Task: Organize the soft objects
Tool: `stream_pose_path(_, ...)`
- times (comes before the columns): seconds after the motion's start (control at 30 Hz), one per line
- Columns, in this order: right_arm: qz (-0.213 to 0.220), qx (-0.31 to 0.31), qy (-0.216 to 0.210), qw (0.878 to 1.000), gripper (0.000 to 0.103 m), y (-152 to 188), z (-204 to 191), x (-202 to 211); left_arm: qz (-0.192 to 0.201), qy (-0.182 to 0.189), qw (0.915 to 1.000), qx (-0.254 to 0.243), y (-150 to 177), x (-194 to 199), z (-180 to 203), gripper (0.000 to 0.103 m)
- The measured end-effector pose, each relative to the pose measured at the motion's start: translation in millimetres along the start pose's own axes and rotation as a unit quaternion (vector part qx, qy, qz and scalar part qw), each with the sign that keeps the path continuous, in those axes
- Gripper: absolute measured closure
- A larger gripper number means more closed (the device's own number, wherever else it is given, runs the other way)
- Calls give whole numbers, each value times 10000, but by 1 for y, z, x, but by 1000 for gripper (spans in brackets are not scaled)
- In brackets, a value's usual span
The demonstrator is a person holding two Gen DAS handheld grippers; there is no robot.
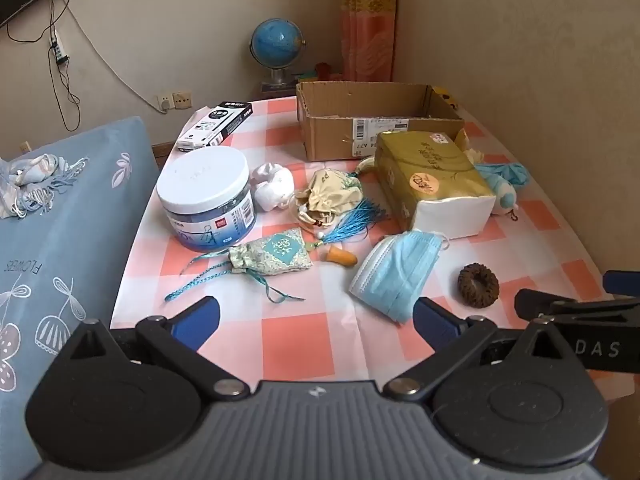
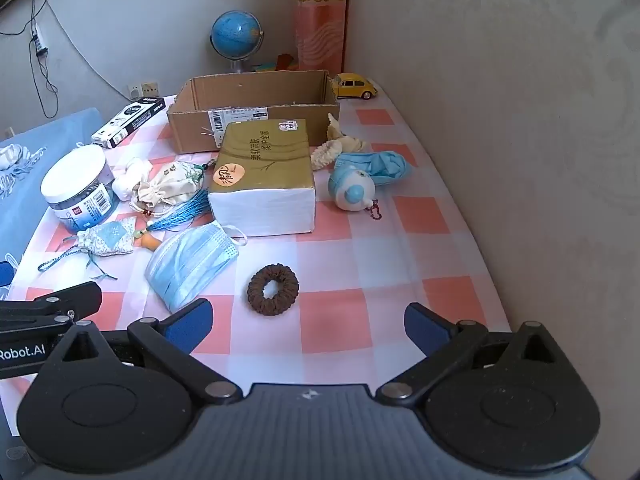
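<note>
Two grippers hung wide open and empty over our checked tablecloth, the left gripper near the blue face mask, the right gripper just short of the brown hair tie. We saw the soft things scattered: two pouches, a tissue pack and a plush toy. Behind them sat the cardboard box, beyond the tissue pack.

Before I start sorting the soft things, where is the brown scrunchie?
The brown scrunchie lies alone on the checked cloth, just right of the blue face mask and nearer than the tissue pack.
</note>
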State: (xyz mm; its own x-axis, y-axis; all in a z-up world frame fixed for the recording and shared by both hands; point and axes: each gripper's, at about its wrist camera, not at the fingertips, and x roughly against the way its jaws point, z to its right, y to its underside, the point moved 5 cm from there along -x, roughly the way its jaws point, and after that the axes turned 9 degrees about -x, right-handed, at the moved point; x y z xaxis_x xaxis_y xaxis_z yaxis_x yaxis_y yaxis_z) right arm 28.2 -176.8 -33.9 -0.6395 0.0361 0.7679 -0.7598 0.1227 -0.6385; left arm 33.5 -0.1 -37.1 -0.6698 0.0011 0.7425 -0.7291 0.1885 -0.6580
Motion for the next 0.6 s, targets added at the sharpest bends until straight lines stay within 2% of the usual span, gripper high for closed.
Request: stream_pose_path(0.6,-13,-33,-30,10000,0,-1,2,4,43,58,10000,23,-1,5,2,1)
